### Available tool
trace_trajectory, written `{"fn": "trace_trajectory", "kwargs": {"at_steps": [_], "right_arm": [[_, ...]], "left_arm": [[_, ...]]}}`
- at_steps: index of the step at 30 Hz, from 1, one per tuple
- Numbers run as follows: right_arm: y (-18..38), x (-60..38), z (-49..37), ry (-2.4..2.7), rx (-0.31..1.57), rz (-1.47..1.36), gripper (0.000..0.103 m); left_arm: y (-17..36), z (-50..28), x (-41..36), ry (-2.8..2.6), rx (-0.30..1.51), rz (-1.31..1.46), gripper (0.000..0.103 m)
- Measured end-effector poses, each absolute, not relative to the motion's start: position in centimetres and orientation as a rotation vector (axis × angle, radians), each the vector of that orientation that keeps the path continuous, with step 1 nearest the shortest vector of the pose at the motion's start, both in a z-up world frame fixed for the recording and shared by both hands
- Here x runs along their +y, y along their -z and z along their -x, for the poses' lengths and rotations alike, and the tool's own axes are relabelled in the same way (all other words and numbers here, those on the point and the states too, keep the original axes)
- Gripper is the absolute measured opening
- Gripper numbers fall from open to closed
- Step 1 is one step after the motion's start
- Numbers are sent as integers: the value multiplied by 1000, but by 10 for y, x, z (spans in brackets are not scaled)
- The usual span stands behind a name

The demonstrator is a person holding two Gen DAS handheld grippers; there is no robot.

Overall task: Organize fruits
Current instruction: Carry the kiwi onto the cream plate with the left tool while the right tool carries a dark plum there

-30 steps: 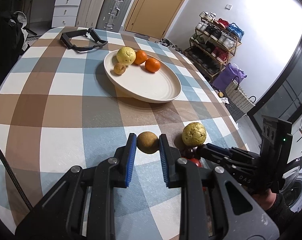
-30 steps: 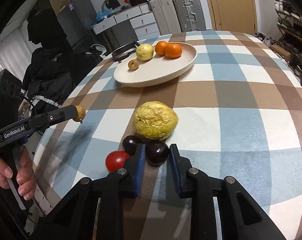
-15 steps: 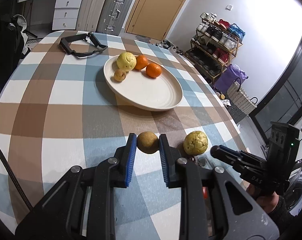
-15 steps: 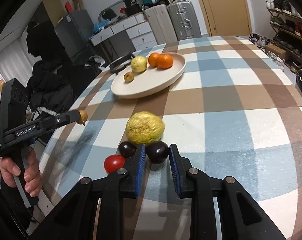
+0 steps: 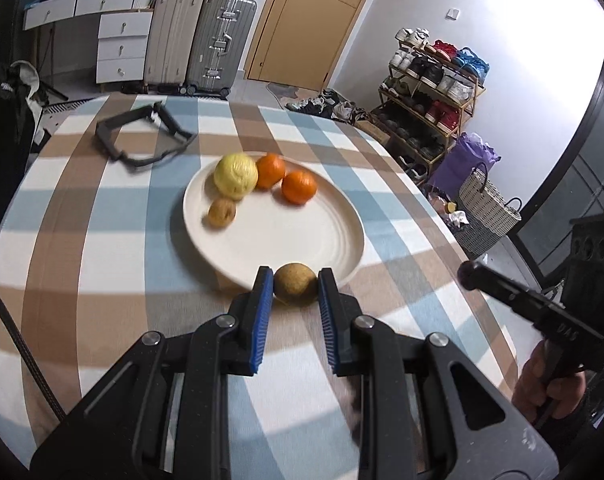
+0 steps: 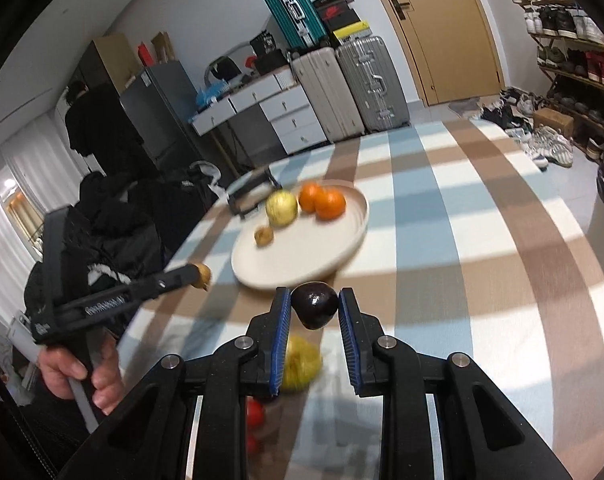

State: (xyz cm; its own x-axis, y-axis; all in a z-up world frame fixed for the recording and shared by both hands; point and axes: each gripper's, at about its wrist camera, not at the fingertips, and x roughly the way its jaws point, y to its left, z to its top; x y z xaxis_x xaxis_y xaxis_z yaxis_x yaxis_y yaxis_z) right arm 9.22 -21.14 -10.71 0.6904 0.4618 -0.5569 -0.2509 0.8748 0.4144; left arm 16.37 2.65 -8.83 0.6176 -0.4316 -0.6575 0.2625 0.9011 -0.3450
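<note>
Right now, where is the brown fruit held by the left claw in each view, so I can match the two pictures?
Left wrist: the brown fruit sits low in the centre, between the blue pads, in front of the plate's near rim.
Right wrist: the same fruit is at middle left, at the tip of the left claw.
Shared landmark: the white plate with two oranges.

We see a round table [image 5: 81, 240] covered in a checked cloth of brown, pale blue and white squares. Near its middle rests a wide, shallow cream ceramic plate [image 5: 326, 240]. Beyond the plate, toward the far edge, lies a dark grey strap-like frame [image 5: 141, 140], bent into an open loop. At the near edge, in the right wrist view, a wrinkled yellow fruit [image 6: 302, 364] sits on the cloth, with a small red fruit [image 6: 255, 414] just beside it.
</note>
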Motion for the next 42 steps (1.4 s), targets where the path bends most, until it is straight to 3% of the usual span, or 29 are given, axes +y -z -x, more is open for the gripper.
{"fn": "trace_trajectory", "kwargs": {"at_steps": [15,29,42], "right_arm": [[64,-212,-203,-441,718,-369,25],[129,-182,-279,-450,864,-348,25],[158,-171,-294,-404,903,-265,25]], "left_arm": [[82,-246,-10,403,784,167,20],[127,-304,-23,400,857,143,20],[148,-327,-26,409,877,162,20]]}}
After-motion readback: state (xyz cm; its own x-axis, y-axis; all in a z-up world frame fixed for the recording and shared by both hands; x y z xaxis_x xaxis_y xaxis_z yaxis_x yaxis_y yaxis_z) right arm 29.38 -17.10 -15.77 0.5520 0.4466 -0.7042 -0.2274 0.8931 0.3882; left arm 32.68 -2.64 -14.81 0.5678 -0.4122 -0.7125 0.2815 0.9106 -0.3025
